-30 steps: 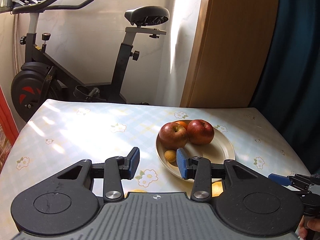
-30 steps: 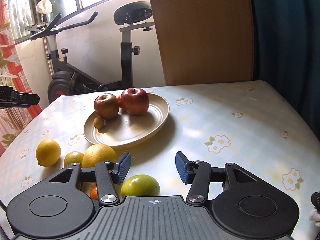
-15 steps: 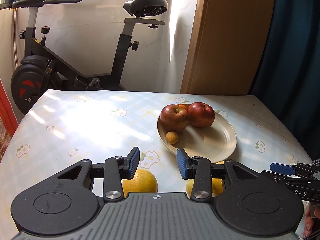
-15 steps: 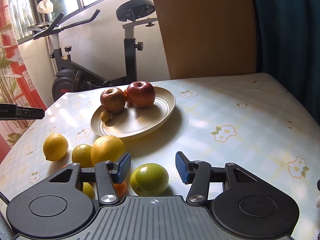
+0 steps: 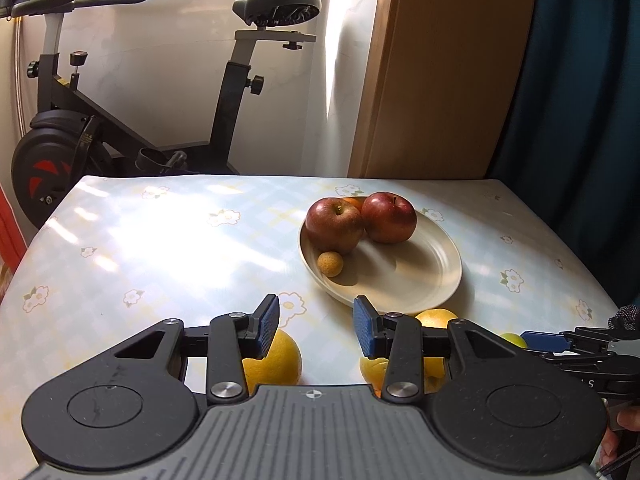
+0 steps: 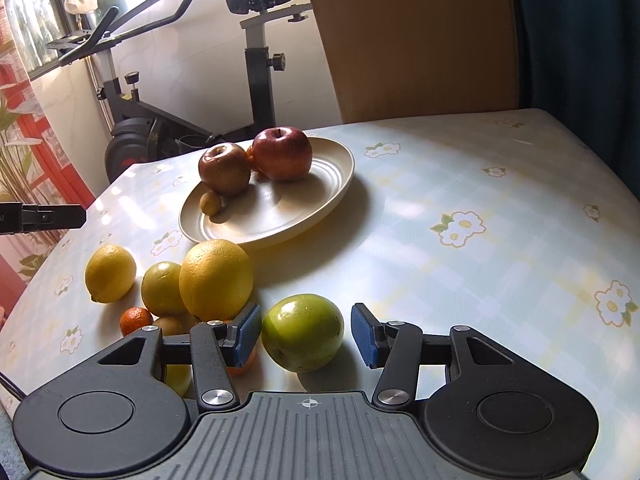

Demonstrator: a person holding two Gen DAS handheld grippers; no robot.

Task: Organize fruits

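Observation:
A cream plate [image 5: 416, 280] [image 6: 320, 196] holds two red apples [image 5: 334, 226] [image 6: 282, 154], a small brown fruit [image 5: 330, 264] and an orange partly hidden behind the apples. My left gripper [image 5: 316, 326] is open and empty above the table, short of the plate, with a large yellow fruit [image 5: 276, 358] under its left finger. My right gripper [image 6: 306, 336] is open, and a green apple [image 6: 304, 332] lies on the table between its fingers, untouched. A lemon [image 6: 110, 267], a large orange [image 6: 216, 280] and several smaller citrus lie to its left.
The table [image 5: 160, 248] has a floral checked cloth. An exercise bike [image 5: 120, 120] stands behind its far left edge. A wooden panel [image 5: 440, 68] and a dark blue curtain [image 5: 580, 80] stand behind at the right. The other gripper's tip [image 6: 44, 216] shows at the left.
Both grippers have drawn back toward the near edge, so more loose fruit shows in front of them. The green apple now lies between the right fingers. Both stay open.

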